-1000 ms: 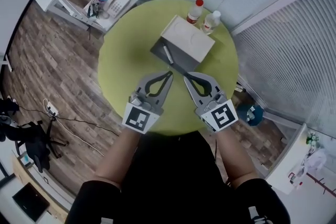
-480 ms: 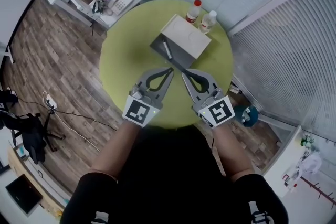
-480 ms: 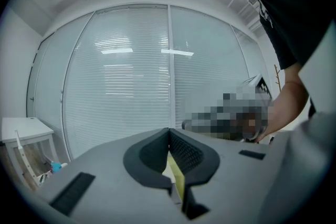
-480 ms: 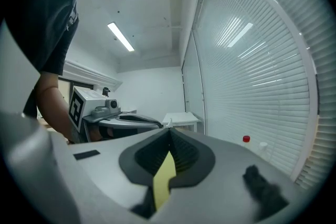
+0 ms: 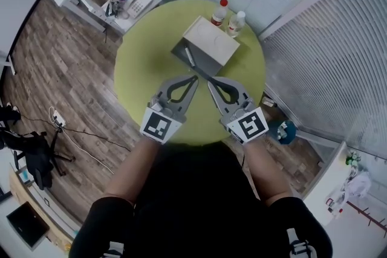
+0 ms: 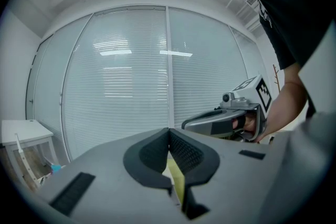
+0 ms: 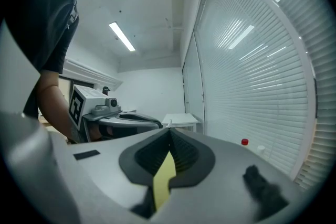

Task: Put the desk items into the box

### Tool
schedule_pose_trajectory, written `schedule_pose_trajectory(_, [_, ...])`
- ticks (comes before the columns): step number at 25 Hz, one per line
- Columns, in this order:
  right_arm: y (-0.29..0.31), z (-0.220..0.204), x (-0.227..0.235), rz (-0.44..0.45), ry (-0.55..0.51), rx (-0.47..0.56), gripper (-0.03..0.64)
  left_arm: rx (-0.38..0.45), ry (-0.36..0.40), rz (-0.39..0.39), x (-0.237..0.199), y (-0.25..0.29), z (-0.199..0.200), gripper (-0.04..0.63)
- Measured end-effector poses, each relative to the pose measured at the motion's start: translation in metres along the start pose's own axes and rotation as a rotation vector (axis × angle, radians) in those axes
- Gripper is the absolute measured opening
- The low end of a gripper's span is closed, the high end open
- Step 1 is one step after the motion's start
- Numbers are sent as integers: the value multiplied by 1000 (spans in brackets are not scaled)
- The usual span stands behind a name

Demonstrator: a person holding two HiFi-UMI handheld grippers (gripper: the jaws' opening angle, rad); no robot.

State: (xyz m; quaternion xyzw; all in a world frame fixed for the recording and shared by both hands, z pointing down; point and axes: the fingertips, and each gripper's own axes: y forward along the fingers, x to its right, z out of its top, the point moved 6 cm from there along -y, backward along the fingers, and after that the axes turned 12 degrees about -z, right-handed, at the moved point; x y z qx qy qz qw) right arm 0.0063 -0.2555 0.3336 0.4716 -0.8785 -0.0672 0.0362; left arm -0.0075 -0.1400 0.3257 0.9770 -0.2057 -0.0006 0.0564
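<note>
While my left tongs [image 5: 193, 79], right tongs [image 5: 211, 83] sit closed, empty: one white rectangular box [image 5: 213, 44] ahead, one slim grey pen [image 5: 190, 58] inside, lengthwise toward tongs.

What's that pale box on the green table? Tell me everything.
The box is a pale, cardboard-looking cuboid set cornerwise toward the far side of the green table. Its near part looks dark grey, with a slim pale item on it. A red-capped bottle and a white-capped bottle stand just behind it.
</note>
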Motion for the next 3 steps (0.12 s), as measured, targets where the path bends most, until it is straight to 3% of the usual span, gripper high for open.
schedule_pose_trajectory(3, [-3, 2, 1, -1, -5, 3, 17, 3, -8, -1, 4, 0, 2, 12])
